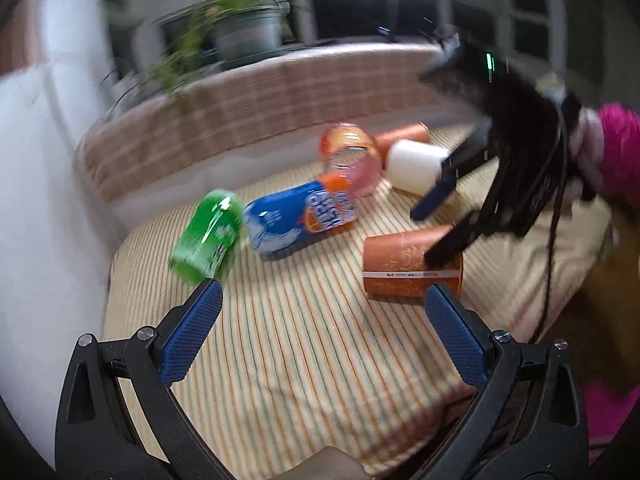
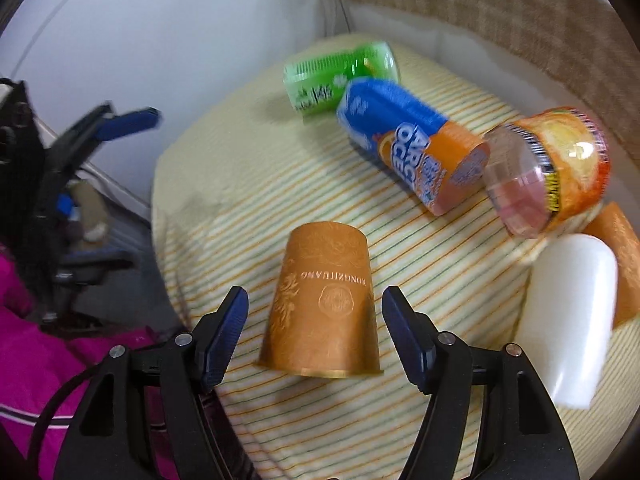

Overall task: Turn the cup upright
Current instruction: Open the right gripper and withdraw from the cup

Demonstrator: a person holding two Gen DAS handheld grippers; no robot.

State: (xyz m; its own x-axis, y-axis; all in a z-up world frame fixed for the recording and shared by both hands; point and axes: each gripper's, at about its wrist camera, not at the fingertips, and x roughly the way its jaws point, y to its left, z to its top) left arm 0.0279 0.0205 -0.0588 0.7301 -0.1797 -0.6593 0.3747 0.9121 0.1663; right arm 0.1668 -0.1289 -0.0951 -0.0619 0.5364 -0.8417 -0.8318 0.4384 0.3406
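An orange paper cup (image 2: 322,304) stands upside down, rim down, on the striped cloth (image 2: 248,208). My right gripper (image 2: 315,308) is open with a blue pad on each side of the cup, not touching it. In the left wrist view the same cup (image 1: 404,264) sits front right, with the right gripper (image 1: 440,216) coming over it from the right. My left gripper (image 1: 320,300) is open and empty, held back above the cloth (image 1: 300,340).
A green can (image 2: 340,74), a blue and orange can (image 2: 412,148), an orange-lidded clear jar (image 2: 548,172), a white cup (image 2: 568,320) and another orange cup (image 2: 624,252) lie on their sides beyond. A checked cushion (image 1: 260,104) and potted plant (image 1: 240,28) stand behind.
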